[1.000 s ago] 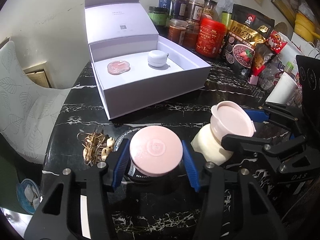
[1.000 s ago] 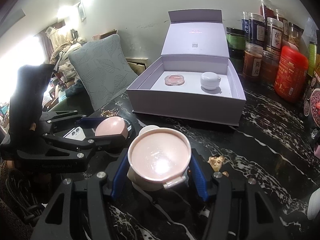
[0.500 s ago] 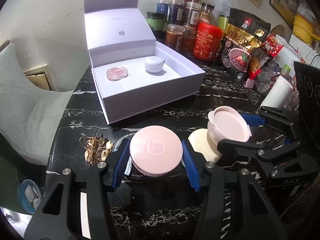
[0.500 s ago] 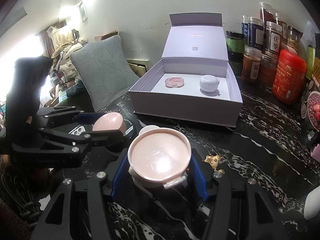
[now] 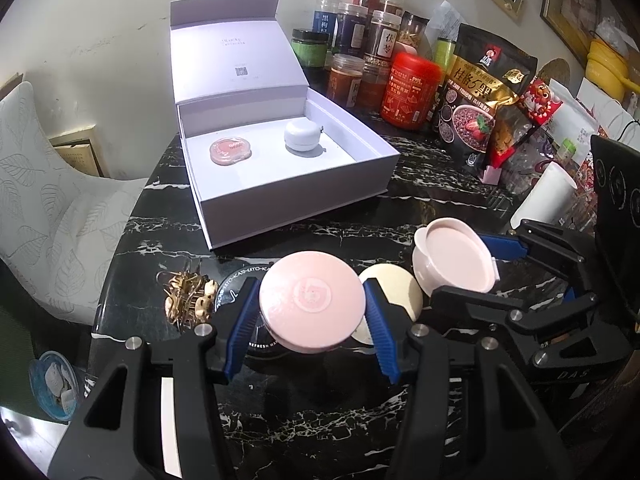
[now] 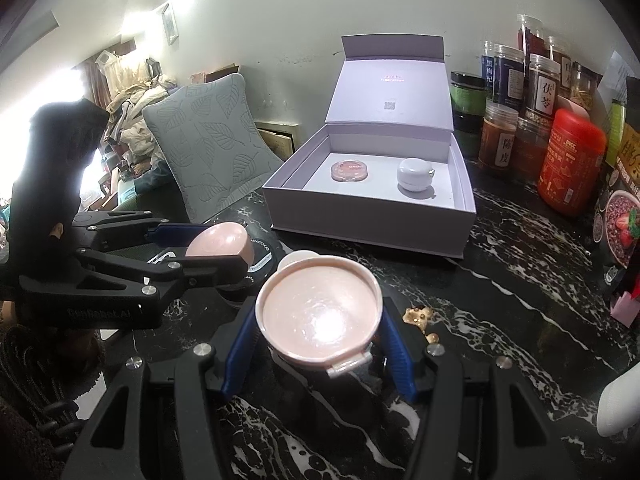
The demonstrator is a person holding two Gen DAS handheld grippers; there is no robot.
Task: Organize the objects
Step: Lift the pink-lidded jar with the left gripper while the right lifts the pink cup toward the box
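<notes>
Presently the left gripper [image 5: 311, 312] is clamped on a round pink lid [image 5: 311, 306], flat face up, above a black "KATO" disc [image 5: 240, 280]. The right gripper [image 6: 318, 318] is clamped on a pink jar [image 6: 318, 312], mouth up. The open white box [image 5: 296, 196] stands beyond, holding a peach compact [image 5: 231, 150] and white pot [image 5: 302, 135]. Gold clips [image 5: 184, 300] lie nearby

Dim, fisheye-warped; window glare blows out left.
</notes>
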